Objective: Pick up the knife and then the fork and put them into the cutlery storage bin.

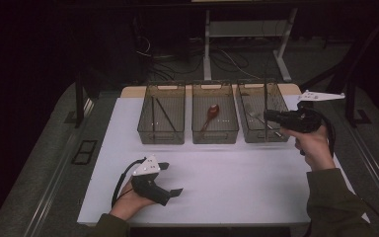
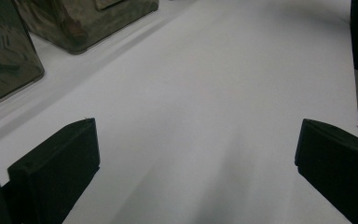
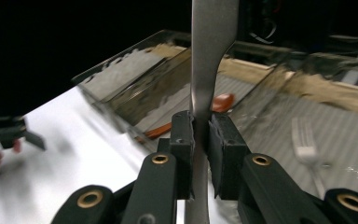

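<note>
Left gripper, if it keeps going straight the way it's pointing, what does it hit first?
Probably nothing nearby: the open left gripper faces bare white table. The bins sit off to its left, though depth is hard to judge.

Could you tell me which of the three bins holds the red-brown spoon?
The middle bin: the red-brown spoon lies in it, while the left bin holds dark sticks and the right bin a fork.

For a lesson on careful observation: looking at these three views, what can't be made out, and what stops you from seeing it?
1. Flat silver metal utensil clamped in the right hand-held gripper: its working end is cut off by the top edge of the right gripper view; in the high view it is too small to identify.
2. Thin dark sticks in the left clear plastic bin: too small and dim in the high view.
3. Left hand-held gripper: its palm grip is hidden by the hand.
</note>
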{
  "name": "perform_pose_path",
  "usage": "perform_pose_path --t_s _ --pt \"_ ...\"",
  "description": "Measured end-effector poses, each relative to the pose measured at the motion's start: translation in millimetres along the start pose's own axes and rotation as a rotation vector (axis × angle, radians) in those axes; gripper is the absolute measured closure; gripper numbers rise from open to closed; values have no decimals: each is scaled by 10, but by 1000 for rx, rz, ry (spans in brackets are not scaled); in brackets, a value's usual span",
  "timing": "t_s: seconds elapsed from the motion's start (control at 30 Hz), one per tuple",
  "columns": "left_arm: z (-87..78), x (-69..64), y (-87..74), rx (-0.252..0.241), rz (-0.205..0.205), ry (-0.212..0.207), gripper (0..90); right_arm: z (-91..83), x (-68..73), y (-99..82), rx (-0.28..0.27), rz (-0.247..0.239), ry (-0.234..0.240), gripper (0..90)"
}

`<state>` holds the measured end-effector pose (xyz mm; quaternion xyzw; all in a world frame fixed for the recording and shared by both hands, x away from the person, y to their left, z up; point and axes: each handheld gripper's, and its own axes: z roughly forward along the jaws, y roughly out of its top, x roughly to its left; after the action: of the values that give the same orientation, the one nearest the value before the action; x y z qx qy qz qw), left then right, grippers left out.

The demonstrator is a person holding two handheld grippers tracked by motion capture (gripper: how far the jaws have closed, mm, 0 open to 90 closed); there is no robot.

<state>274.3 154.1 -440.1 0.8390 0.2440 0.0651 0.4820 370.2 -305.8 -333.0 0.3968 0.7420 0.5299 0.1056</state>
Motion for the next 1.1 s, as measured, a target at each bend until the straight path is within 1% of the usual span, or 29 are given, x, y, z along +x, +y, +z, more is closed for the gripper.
perform_pose_path --t_s 0.2,0.27,0.37,0.43,0.53,0.57,0.67,0.7,0.8,0.93,0.97,1.03,1.1 --pt "2 4 1 0 1 0 0 -48 -197 94 -57 21 -86 794" --pt "3 0 1 -2 1 1 0 -67 -265 152 -75 13 -126 794" --pt "0 -2 4 -5 -1 -1 0 -90 -363 250 -74 3 -182 795" --pt "-4 -1 6 -5 -2 -3 0 -77 -427 288 -67 -7 -206 795" --pt "-5 -3 7 -10 -7 -4 0 -26 -518 293 -49 -16 -243 795" --pt "-4 -2 8 -12 -8 -6 0 -11 -538 284 -49 -18 -248 794" --pt "-2 3 7 -10 -6 -8 0 54 -615 247 -21 -10 -263 794" --pt "-3 3 7 -10 -6 -9 0 79 -633 236 -1 -6 -268 794" --pt "-5 5 8 -12 -3 -8 0 159 -666 198 56 -23 -296 794" --pt "-3 -1 7 -12 -7 -9 0 244 -706 140 123 -32 -317 795" --pt "-3 -1 8 -11 -6 -10 0 265 -721 125 143 -32 -317 794" --pt "0 -2 7 -10 -7 -11 0 305 -741 91 184 -32 -332 794" --pt "-2 -4 10 -12 -5 -14 0 334 -773 56 214 -20 -337 794"
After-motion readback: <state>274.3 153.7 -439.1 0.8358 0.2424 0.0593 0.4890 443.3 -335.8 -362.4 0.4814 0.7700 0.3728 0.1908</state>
